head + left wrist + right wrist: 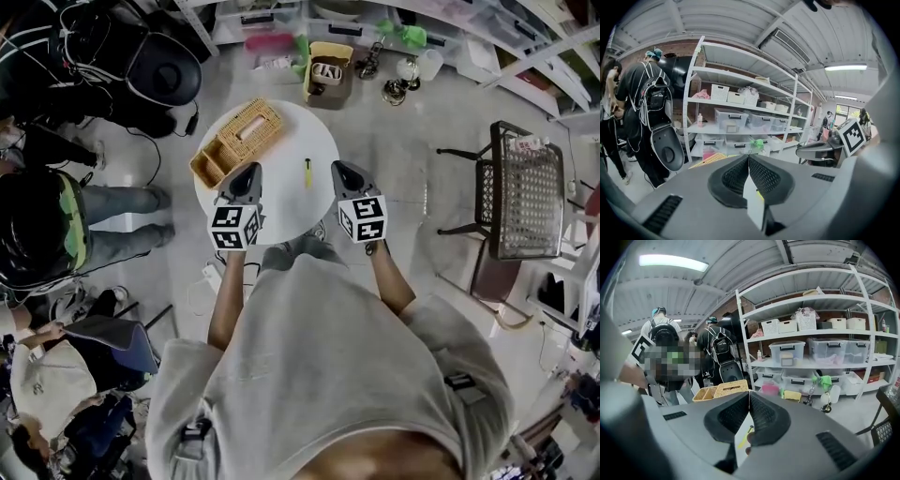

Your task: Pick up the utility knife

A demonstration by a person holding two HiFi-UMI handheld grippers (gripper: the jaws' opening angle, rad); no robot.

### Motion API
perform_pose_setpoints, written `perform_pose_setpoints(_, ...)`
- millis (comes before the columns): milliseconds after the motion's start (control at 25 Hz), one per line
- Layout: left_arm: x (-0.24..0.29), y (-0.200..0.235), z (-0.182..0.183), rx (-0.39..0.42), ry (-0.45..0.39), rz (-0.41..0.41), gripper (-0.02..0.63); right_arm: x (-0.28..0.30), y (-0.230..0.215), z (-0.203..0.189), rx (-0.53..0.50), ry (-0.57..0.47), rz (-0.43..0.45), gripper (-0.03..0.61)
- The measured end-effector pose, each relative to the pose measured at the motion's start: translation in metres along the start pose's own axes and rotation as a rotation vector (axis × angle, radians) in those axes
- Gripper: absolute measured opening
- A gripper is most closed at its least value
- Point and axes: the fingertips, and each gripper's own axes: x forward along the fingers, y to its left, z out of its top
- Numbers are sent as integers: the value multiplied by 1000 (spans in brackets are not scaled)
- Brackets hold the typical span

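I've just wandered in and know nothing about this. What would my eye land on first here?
Two grey claws bearing checkered cubes, the left claw and right claw, both shut and empty, hang over a round white table. Between them lies a thin yellow utility knife, with a woven basket at the table's far left edge.

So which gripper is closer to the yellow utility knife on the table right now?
Right. The right gripper sits just right of the utility knife in the head view; the left gripper is farther off on its other side.
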Motion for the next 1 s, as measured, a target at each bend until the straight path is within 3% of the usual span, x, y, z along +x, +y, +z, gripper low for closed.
perform_pose_setpoints(560,17,17,-24,-15,59,-99,21,15,21,-24,35,57,-54,32)
perform_pose_setpoints(1000,14,21,-60,-43,119,-151,21,11,42,-68,73,148,-82,32)
